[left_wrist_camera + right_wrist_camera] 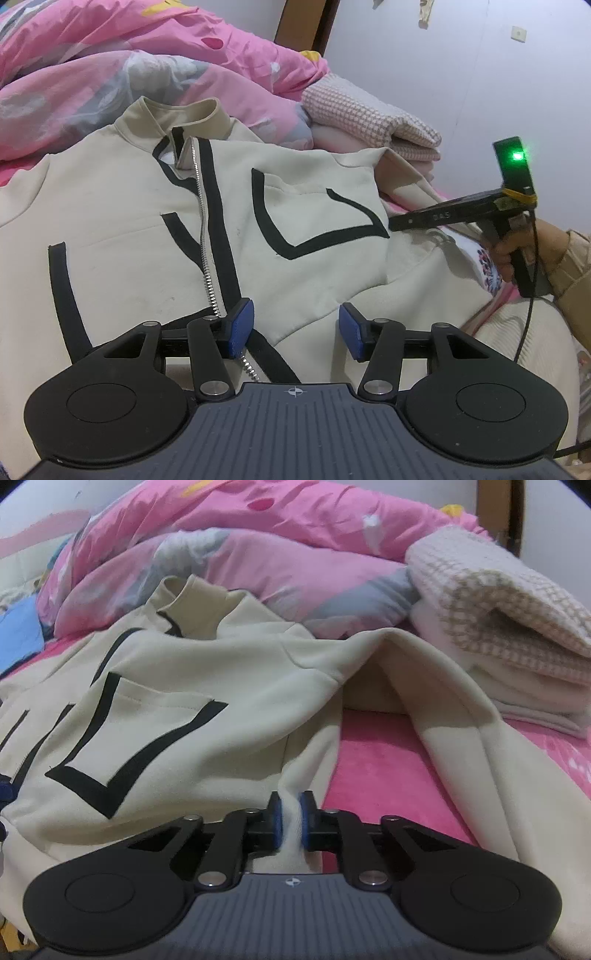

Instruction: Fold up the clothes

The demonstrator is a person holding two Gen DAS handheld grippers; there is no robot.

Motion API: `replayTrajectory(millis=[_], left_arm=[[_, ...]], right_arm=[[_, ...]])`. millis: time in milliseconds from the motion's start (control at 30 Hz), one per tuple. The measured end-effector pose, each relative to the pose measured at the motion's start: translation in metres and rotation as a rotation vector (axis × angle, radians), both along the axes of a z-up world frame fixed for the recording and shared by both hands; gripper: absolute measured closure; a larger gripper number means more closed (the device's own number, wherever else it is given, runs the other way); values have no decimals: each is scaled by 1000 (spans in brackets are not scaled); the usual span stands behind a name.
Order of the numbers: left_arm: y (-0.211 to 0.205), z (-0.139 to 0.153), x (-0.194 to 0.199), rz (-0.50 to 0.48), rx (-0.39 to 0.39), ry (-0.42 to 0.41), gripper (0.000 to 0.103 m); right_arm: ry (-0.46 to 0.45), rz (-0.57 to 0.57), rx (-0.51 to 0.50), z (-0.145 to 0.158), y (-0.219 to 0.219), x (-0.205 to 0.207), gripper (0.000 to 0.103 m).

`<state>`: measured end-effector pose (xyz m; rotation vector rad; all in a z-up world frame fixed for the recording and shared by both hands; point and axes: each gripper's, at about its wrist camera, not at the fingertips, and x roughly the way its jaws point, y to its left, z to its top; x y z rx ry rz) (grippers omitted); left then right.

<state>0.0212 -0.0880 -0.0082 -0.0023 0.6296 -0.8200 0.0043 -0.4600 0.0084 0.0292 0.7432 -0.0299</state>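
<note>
A cream zip-up jacket [140, 221] with black stripes lies front up on a pink bed, collar toward the quilt. My left gripper [295, 328] hovers open over its lower front, just right of the zipper [207, 240], with its blue pads apart and pressing on nothing. My right gripper [291, 819] is shut on a bunched piece of the jacket's [184, 686] cream fabric at its right side edge. A sleeve [461, 720] arches up to the right of it. In the left wrist view the right gripper's black body [461, 208] reaches to the jacket's right edge, held by a hand [517, 254].
A crumpled pink quilt [147, 55] is piled behind the jacket. A folded waffle-knit blanket [498, 627] lies at the back right. Bare pink bedsheet [388, 768] shows between the jacket body and the sleeve. A white wall [443, 55] rises behind the bed.
</note>
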Motion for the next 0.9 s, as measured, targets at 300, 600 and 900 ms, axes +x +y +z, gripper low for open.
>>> replayTrajectory(millis=[300,600,900], left_arm=[[-1,0,-1,-15,-5,1,51],[9,-2,5,12,-26,20,47],[19,1,13,40,-59,21,47]], right_arm=[[-12,-167,210,9,-43,-30,99],[52,-223,67,22,-36,-30,67],[-63,-155,3,54,-17,3,69]])
